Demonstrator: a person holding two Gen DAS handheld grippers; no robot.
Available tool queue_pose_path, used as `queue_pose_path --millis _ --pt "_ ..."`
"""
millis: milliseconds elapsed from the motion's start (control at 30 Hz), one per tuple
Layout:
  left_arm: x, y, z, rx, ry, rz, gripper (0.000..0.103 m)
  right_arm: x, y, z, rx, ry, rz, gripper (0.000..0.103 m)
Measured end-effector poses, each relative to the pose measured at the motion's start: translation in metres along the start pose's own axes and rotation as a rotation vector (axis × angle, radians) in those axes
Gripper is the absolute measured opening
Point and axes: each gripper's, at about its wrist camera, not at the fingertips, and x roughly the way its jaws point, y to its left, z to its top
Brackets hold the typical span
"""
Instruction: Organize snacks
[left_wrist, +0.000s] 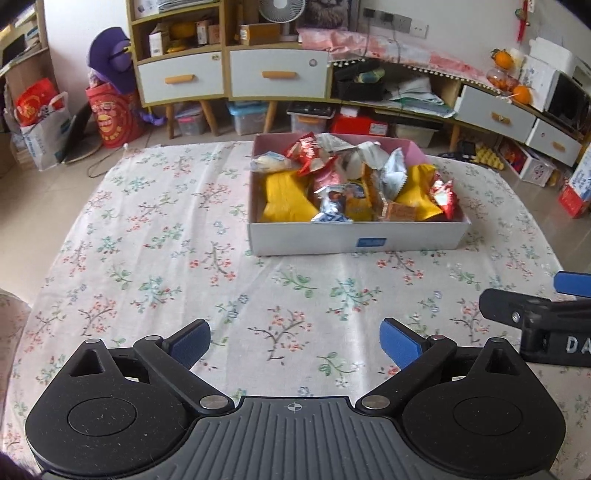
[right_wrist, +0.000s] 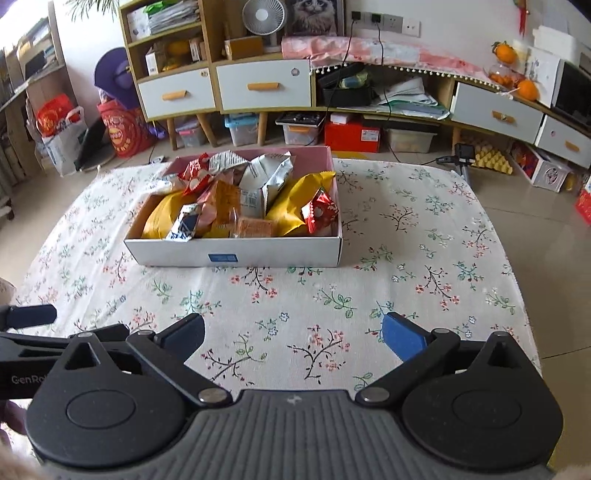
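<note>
The white cardboard box (left_wrist: 354, 242) with a pink inner wall stands on the desk (left_wrist: 166, 258), which is covered with a pale flower-print cloth. The box is the landmark here. It is open at the top and filled with snack packets (left_wrist: 351, 181), piled loosely and rising above its rim. A yellow packet (left_wrist: 284, 199) lies at the box's left end and a second yellow packet (left_wrist: 415, 195) towards its right end. Red-and-white wrappers (left_wrist: 310, 153) sit near its far wall, silver foil packets (left_wrist: 393, 170) are in the middle, and a blue-and-silver packet (left_wrist: 332, 206) leans on the near wall. A small blue label (left_wrist: 371, 242) is on the near outer wall.

The left gripper (left_wrist: 295, 345) hangs over bare cloth on the near side of the box, well apart from it. Its jaws stand wide and nothing is between its blue pads (left_wrist: 400, 341). The right gripper (right_wrist: 293, 336) is likewise on the near side of the box and apart from it. Its jaws are spread wide and hold nothing, with only cloth showing between them. In the left wrist view the right gripper shows at the right edge, beside the left one. In the right wrist view the left gripper (right_wrist: 33, 315) shows at the left edge.

No packet lies on the cloth around the box in either view. Beyond the box's far side, across the floor, stands a low cabinet (left_wrist: 266, 77) with white drawers and orange handles, and a small fan (right_wrist: 264, 18) on top
</note>
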Motion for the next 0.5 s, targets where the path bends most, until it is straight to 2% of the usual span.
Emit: queue_pose_path --millis 100,500 --pt "-0.001 0.008 0.002 -0.033 0.007 -0.012 0.099 0.001 0.008 -0.002 -0.026 -0.002 0.001 0.103" --pt "0.002 0.012 0.006 -0.058 0.013 0.061 0.1 0.006 0.014 -0.003 -0.04 0.015 -0.021 0.103"
